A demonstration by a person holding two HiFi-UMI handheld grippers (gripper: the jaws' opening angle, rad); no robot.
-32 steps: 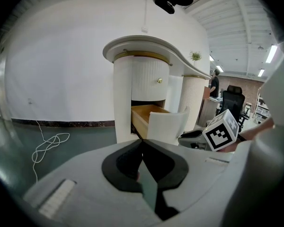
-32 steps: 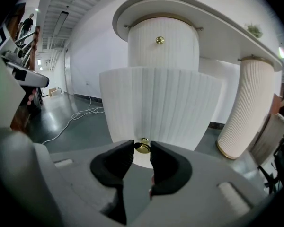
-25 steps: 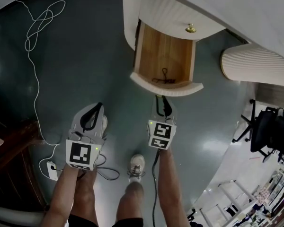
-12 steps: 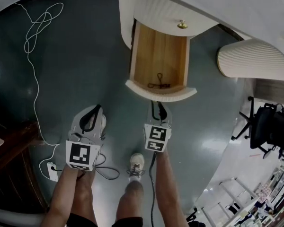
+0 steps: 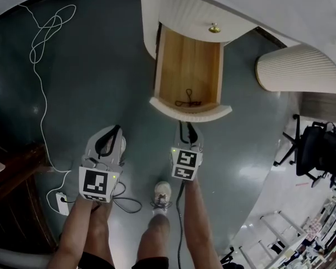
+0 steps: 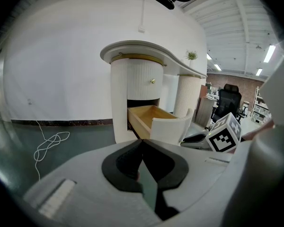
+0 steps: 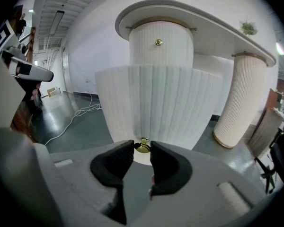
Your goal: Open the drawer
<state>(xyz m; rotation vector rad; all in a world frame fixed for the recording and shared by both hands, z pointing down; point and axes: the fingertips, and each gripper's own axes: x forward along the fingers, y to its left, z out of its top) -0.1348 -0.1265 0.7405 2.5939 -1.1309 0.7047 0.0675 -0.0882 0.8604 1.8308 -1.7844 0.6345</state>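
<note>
The wooden drawer (image 5: 190, 112) stands open from the white fluted cabinet (image 5: 182, 10) at the top edge of the dark green floor (image 5: 101, 77), a small black cord (image 5: 187, 101) lying inside near its curved front. The right gripper (image 7: 141, 150) clamps the brass knob (image 7: 142, 146) at the bottom edge of that front, a jaw pressed on either side. The left gripper (image 6: 142, 144), jaws together on nothing, hangs over the floor well to the drawer's left. A white cable (image 5: 42, 38) loops toward the floor's top left corner; a fluted column (image 5: 299, 72) stands at its right edge.
</note>
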